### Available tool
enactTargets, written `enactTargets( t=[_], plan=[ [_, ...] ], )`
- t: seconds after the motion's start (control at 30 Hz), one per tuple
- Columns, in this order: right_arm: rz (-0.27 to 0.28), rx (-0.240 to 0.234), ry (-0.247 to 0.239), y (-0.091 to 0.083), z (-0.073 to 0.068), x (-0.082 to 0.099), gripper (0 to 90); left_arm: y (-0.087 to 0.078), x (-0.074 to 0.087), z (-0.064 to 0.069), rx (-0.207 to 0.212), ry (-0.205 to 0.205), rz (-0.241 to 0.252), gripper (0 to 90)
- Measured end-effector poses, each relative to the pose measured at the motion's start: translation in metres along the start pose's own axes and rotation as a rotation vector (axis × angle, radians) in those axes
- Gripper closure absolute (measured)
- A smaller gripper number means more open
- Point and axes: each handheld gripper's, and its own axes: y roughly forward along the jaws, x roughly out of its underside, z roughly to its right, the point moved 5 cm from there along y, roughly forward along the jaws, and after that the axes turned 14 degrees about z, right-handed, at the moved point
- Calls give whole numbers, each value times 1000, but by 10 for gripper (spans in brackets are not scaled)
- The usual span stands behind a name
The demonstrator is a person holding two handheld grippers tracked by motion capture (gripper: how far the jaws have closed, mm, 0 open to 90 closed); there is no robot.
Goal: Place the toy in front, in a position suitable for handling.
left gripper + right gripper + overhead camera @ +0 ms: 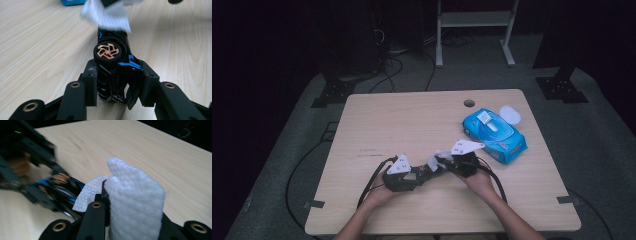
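The left claw (117, 92) pinches a black toy car (113, 62) by one end; its long axis runs straight ahead from that claw. The right claw (125, 202) pinches a white wipe (135, 200) against the car's far end.

From above I see my left claw (424, 172) near the front middle of the tabletop (412, 120), clamped on a toy car (113, 65) that lies on its side, one wheel (108, 51) turned up. My right claw (443, 162) sits just right of it, nipping a wet wipe (135, 202) whose loose end rests against the car's far end. Behind and to the right of both lies the wet wipe pack (493, 135), with a round lid (510, 114) just behind its far right corner and a cable hole (469, 103) behind it near the far edge.
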Motion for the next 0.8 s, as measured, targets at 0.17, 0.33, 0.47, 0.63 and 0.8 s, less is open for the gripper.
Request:
enactTargets(
  t=[0.17,0.33,0.47,0.63,0.8],
  plan=[
    [-2,-40,-41,12,-14,-3,804,-1,1,-1,0,-4,2,583],
    [-19,32,-33,-3,9,2,803,-3,1,-3,-1,-2,4,583],
    [-21,78,12,-21,28,9,804,-2,1,-3,-1,8,8,582],
    [-18,76,12,-23,24,10,806,-3,1,-4,-5,-4,6,580],
    [-5,64,12,-25,21,11,806,-3,2,-7,-21,-38,3,557]
  ],
)
